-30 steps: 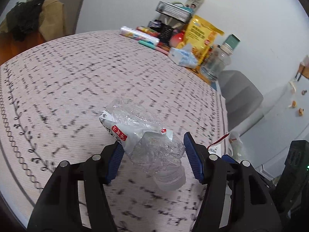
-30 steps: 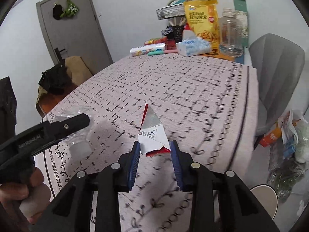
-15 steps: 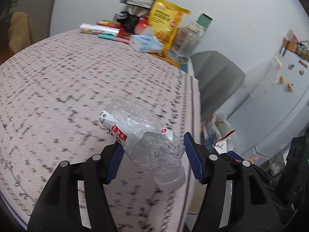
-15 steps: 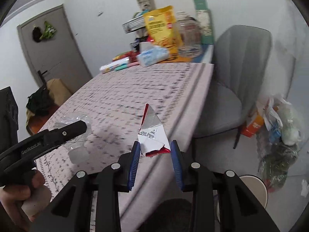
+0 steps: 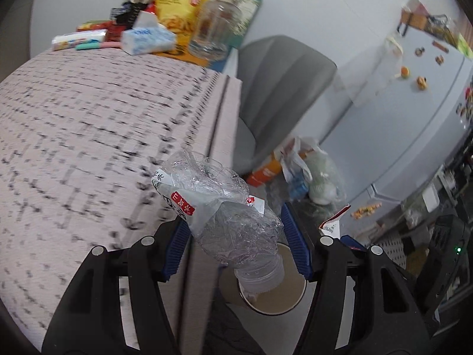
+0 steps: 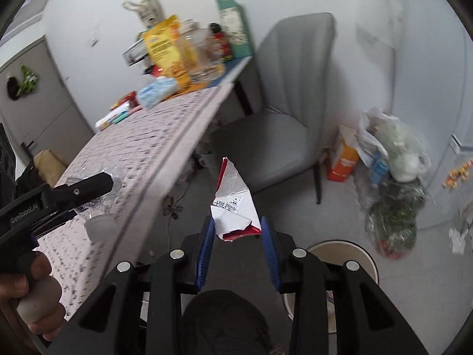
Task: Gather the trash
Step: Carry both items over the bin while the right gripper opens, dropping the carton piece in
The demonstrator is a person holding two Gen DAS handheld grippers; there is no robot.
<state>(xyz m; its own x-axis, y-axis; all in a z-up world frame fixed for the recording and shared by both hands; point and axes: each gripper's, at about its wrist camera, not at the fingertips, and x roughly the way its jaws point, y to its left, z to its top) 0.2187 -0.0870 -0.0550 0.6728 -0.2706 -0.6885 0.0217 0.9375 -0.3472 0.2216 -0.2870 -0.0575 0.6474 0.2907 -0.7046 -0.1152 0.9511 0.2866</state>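
In the left wrist view a crushed clear plastic bottle (image 5: 224, 216) with a white and red label sits neck-down between the blue pads of my left gripper (image 5: 233, 236), which is shut on it just past the table edge. A round tan bin (image 5: 295, 301) stands on the floor under the bottle's neck. My right gripper (image 6: 236, 236) is shut on a torn white and red wrapper (image 6: 233, 204) that sticks up over the floor, with the bin (image 6: 340, 248) below to the right. The left gripper (image 6: 74, 192) shows at the left, over the table edge.
The table with a pink patterned cloth (image 5: 88, 118) carries snack bags, tissues and a jar at its far end. A grey chair (image 6: 283, 118) stands beside it. Filled plastic bags and an orange carton (image 6: 390, 153) lie on the floor by a white fridge (image 5: 414, 103).
Both grippers have swung right, from over the tabletop to its edge, still holding the bottle and the wrapper. The bin and the floor have come into view below them.
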